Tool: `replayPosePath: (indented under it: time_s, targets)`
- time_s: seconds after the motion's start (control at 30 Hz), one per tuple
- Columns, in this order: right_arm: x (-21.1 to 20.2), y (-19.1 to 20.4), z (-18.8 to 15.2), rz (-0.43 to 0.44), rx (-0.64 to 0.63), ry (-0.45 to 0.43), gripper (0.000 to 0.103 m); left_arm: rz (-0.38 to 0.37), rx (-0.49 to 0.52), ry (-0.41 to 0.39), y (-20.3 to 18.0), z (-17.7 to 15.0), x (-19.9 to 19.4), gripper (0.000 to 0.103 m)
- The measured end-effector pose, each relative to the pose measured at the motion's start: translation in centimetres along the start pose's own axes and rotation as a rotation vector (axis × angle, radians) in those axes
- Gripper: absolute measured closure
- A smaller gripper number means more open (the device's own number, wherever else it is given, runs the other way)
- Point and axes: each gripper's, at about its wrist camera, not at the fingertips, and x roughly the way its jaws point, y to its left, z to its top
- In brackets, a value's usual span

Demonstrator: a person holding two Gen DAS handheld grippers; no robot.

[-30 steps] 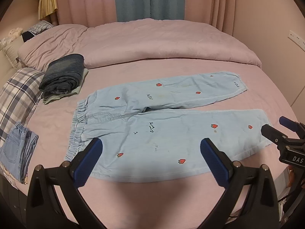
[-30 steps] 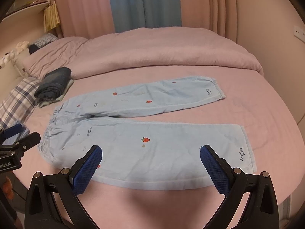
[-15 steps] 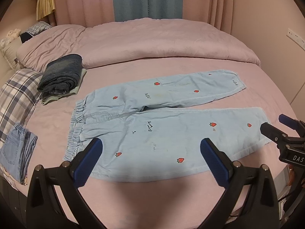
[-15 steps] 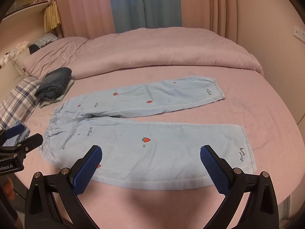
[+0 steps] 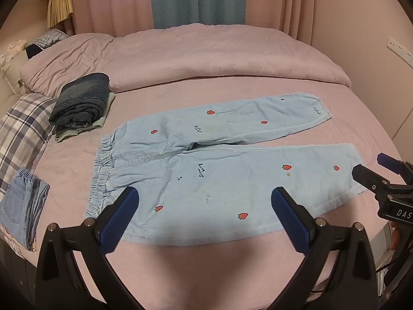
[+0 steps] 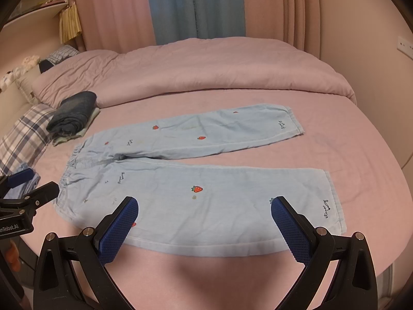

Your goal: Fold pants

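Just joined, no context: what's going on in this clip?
A person holds a two-finger gripper in each hand over a pink bed, about to fold pants. The light blue strawberry-print pants lie spread flat, both legs apart, waistband to the left, nothing folded yet. The left gripper and right gripper are both open and empty, poised near the closer leg's edge. A stack of folded dark jeans and another folded pair of jeans sit at the left.

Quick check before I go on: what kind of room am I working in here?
Most likely a home bedroom. The light blue pants lie spread on a bed with a pink sheet, a rolled-back pink duvet behind them, and pink and blue curtains beyond.
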Motion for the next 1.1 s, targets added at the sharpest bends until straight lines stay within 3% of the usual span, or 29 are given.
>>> replayPosePath:
  time_s: [0.3,0.4,0.5,0.63,0.77,0.9,1.0,1.07,1.1]
  targets:
    - [0.0,0.0,0.0,0.0,0.0,0.004,0.001,-0.015,-0.01,-0.002,0.2,-0.2,0.3,0.0]
    - [0.3,0.3,-0.2,-0.003,-0.016,0.004,0.001,-0.11,-0.092,0.019,1.6,-0.5,1.1,0.0]
    - [1.1,1.4,-0.9,0.047,-0.062,0.001,0.001,-0.171,-0.222,0.015,4.3,-1.5,2.2,0.0]
    - [3.2,4.9,-2.5,0.123,-0.221,0.001,0.001,-0.262,-0.519,0.065,9.0,-3.7,4.3,0.0]
    - [5.1,10.3,-4.3,0.228,-0.412,-0.059,0.001,-0.168,-0.659,0.121,13.3,-6.9,6.2,0.001]
    - [6.2,15.1,-7.0,0.309,-0.637,-0.025,0.001,-0.174,-0.778,0.129,17.1,-9.9,7.7,0.001]
    - [7.0,18.5,-8.9,0.374,-0.765,-0.032,0.01,-0.24,-0.856,0.119,18.8,-11.4,9.3,0.002]
    - [8.2,20.1,-9.7,0.382,-0.823,0.003,0.026,-0.234,-0.878,0.123,19.3,-11.6,10.2,0.003]
    - [8.9,20.9,-10.1,0.374,-0.842,0.012,0.028,-0.231,-0.888,0.106,19.4,-11.4,10.4,0.005]
